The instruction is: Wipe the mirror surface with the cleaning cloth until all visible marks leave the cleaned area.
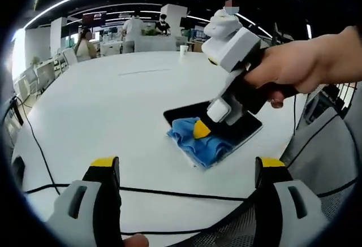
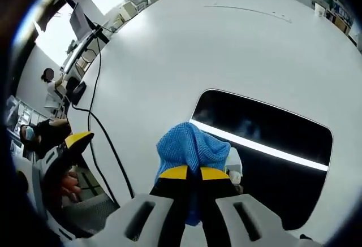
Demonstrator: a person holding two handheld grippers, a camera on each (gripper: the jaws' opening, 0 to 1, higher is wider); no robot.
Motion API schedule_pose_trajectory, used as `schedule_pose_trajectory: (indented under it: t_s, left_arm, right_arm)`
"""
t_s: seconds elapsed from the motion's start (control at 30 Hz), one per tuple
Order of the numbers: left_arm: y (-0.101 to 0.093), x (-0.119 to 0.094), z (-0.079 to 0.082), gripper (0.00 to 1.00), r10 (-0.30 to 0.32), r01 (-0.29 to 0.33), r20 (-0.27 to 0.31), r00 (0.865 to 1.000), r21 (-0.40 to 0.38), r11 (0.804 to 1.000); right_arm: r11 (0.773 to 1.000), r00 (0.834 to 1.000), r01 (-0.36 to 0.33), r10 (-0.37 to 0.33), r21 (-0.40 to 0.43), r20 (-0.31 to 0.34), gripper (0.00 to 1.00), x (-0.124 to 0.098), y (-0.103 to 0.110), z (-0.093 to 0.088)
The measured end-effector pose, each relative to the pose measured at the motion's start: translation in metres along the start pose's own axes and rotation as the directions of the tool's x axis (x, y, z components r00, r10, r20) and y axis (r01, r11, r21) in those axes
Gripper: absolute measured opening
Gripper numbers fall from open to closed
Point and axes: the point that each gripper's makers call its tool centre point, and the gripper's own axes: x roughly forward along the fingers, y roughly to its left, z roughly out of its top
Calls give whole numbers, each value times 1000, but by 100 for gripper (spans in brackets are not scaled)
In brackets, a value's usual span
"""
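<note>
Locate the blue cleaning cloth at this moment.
The blue cleaning cloth is pinched in the right gripper, draped over the near-left end of the mirror on the white table; in the left gripper view it lies centre-right.

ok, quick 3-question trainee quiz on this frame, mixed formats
1. True or false: the right tool is shut on the blue cloth.
2. Multiple choice: the mirror lies on A) a white table B) a chair C) the floor.
3. Fill in: the left tool is ____ and holds nothing.

Key
1. True; its yellow-tipped jaws pinch the cloth at the mirror's edge.
2. A, the white table.
3. Open; its jaws stand wide apart, back from the mirror.
</note>
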Motion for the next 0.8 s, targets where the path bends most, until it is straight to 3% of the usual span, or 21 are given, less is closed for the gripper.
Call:
schedule_pose_trajectory:
  t_s: [0.8]
  left_arm:
    - [6, 4, -11, 99, 10, -9, -39, 999, 26, 1000]
  right_arm:
    - [998, 1000, 25, -24, -63, 8, 0, 7, -22, 47]
